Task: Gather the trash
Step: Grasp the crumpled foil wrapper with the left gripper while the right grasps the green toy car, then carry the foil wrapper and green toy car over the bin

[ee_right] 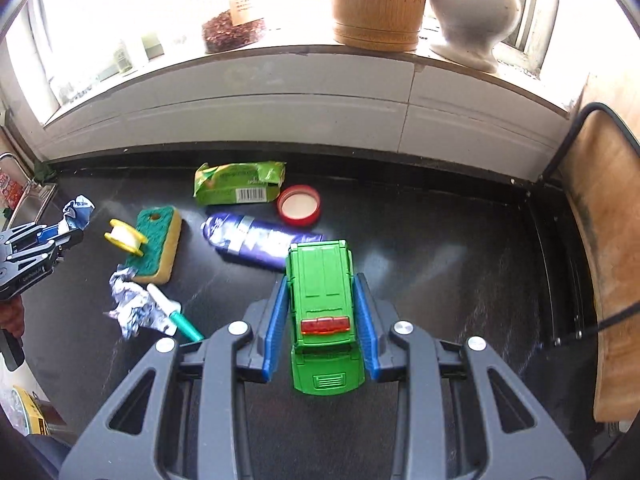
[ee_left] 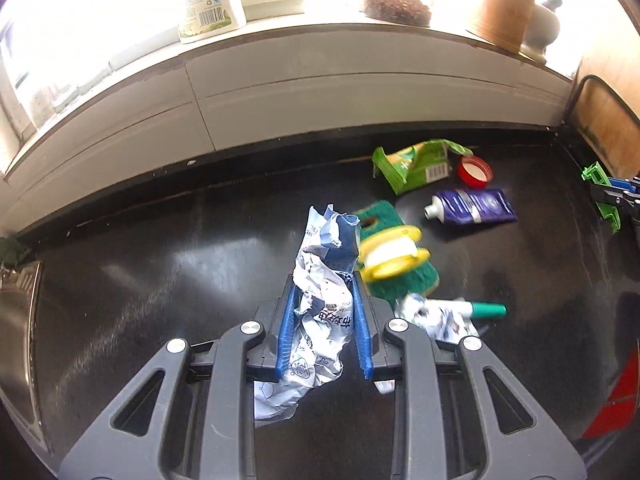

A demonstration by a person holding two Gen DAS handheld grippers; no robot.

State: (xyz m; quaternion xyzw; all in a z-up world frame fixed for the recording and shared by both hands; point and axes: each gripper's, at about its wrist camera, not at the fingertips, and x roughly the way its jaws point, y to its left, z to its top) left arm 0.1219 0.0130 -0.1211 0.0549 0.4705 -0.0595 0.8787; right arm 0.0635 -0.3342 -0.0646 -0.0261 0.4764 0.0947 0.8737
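My left gripper (ee_left: 323, 280) is shut on a crumpled blue-and-white wrapper (ee_left: 320, 320), held above the black countertop (ee_left: 160, 272); the same gripper (ee_right: 74, 232) shows at the left edge of the right wrist view. My right gripper (ee_right: 322, 280) is shut on a green toy car (ee_right: 322, 312), lifted off the counter, and appears at the right edge of the left wrist view (ee_left: 610, 200). On the counter lie a green snack packet (ee_right: 236, 184), a red lid (ee_right: 299, 205), a purple tube (ee_right: 260, 242), a green-and-yellow sponge (ee_right: 158, 244) with a yellow spool (ee_right: 124, 237), another crumpled wrapper (ee_right: 132, 308) and a green-capped marker (ee_right: 176, 316).
A white tiled ledge (ee_right: 280, 92) backs the counter, with a wooden canister (ee_right: 380, 4), a white vase (ee_right: 472, 12) and a plastic bottle (ee_left: 210, 4) on the sill. A wooden board (ee_right: 600, 240) leans at the right. A metal sink (ee_left: 16, 340) lies left.
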